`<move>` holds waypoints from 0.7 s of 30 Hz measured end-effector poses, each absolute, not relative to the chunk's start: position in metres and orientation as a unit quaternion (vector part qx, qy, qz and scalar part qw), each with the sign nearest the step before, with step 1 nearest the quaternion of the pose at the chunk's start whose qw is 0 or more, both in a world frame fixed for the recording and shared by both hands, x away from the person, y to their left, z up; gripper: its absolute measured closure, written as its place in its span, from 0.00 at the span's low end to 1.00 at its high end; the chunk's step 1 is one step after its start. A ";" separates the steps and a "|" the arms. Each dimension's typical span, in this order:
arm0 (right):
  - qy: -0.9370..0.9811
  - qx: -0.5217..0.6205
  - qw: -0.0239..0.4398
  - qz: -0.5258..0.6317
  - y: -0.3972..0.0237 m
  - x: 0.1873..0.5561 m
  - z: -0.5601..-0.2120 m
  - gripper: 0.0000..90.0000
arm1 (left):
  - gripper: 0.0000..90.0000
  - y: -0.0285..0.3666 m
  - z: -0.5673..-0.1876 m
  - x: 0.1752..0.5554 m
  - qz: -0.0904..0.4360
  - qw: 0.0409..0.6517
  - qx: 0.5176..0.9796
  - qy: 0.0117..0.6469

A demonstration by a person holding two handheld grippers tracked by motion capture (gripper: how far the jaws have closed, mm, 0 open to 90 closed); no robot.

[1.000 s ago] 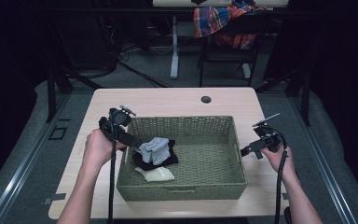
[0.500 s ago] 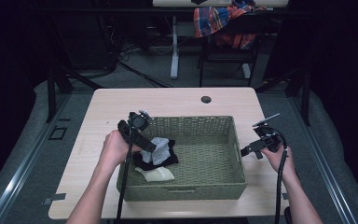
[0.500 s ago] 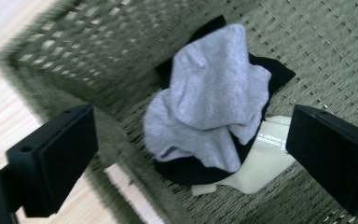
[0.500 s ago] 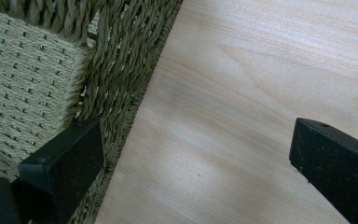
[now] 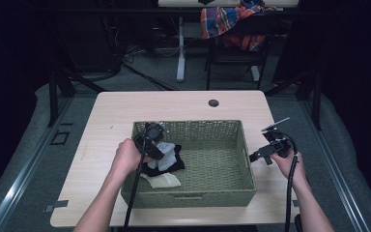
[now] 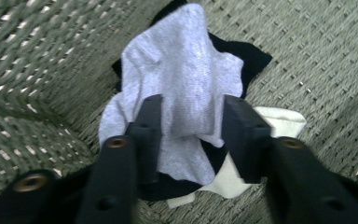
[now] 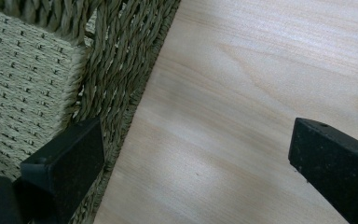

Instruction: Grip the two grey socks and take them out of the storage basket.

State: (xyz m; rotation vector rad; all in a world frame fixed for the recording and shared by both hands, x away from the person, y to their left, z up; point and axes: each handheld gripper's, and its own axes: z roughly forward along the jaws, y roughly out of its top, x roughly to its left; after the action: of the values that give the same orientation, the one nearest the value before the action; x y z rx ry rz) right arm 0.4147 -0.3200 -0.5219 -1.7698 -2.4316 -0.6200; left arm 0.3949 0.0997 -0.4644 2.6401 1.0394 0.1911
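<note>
A woven green basket [image 5: 193, 126] stands on the wooden table [image 5: 125, 111]. In its left part lie a light grey cloth [image 5: 168, 151], a black cloth [image 5: 171, 166] and a cream cloth [image 5: 164, 181]. My left gripper [image 5: 157, 151] reaches down into the basket; its jaws have just been closing. In the left gripper view its pads [image 6: 149, 126] pinch a raised fold of the grey cloth [image 6: 186, 70], over the black cloth [image 6: 247, 56] and the cream one [image 6: 279, 123]. My right gripper [image 5: 258, 155] hovers open over the table just right of the basket [image 7: 116, 56], with nothing between its jaws [image 7: 196, 158].
A dark round grommet [image 5: 213, 103] sits in the table's far edge. Beyond the table stands a chair draped with a plaid cloth [image 5: 227, 21], beside desk legs. The basket's right half [image 5: 217, 164] holds nothing. Bare wood [image 7: 261, 70] lies under my right gripper.
My left hand has moved right and down from outside the basket's left wall into the basket, onto the cloth pile. The right hand has kept still.
</note>
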 end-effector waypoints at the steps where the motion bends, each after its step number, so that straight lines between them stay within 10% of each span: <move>1: -0.794 -0.573 0.038 -0.201 -0.321 0.415 -0.522 0.04 | 0.76 0.099 -0.465 0.395 0.067 0.150 0.918 0.361; 6: -0.799 -0.568 0.040 -0.193 -0.321 0.416 -0.521 0.04 | 0.94 0.096 -0.469 0.393 0.067 0.143 0.923 0.351; 21: -0.799 -0.569 0.040 -0.193 -0.321 0.416 -0.521 0.04 | 0.96 0.107 -0.449 0.391 0.075 0.171 0.916 0.355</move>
State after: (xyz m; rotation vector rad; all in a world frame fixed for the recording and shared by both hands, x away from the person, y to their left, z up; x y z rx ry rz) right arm 0.4159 -0.3215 -0.5208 -1.7424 -2.4463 -0.5916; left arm 0.3908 0.1066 -0.4486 2.6005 1.0085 0.2140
